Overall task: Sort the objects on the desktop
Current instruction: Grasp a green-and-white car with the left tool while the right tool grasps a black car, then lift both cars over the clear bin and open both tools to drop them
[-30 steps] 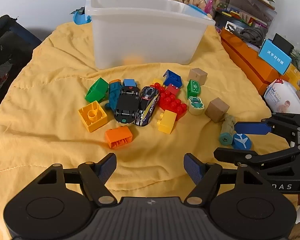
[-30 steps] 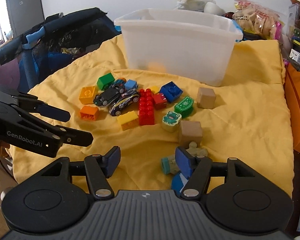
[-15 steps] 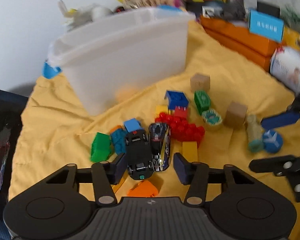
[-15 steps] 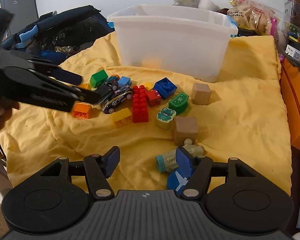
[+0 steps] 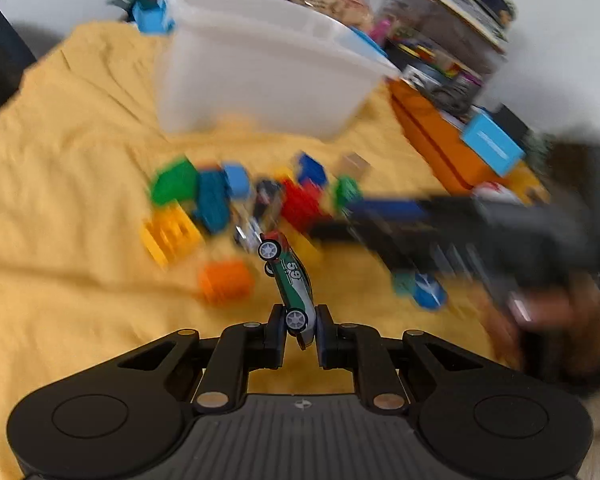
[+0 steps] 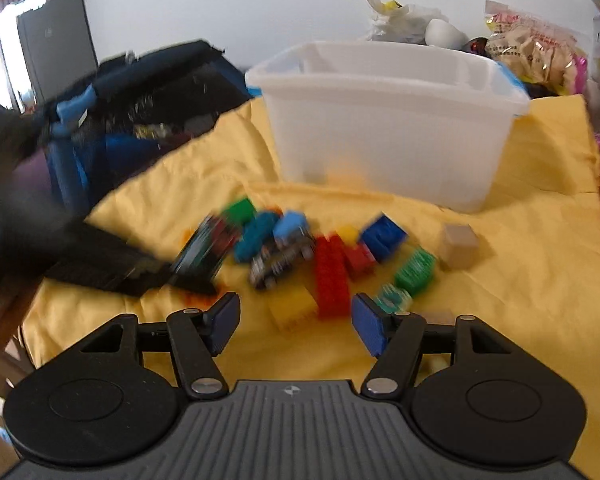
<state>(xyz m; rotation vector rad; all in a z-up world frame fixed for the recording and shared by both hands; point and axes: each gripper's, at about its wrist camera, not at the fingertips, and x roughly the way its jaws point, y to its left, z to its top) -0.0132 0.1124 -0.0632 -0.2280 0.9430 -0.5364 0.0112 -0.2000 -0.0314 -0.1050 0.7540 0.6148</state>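
Two grippers: left gripper (image 5: 298,330) jaws just clenched on toy car (image 5: 290,280), right gripper (image 6: 296,324) jaws released w/ nothing between, bricks (image 6: 332,276) blurred.

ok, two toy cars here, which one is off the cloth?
The green toy car numbered 59, clamped on its side in the left gripper. The dark toy car lies among the bricks on the yellow cloth.
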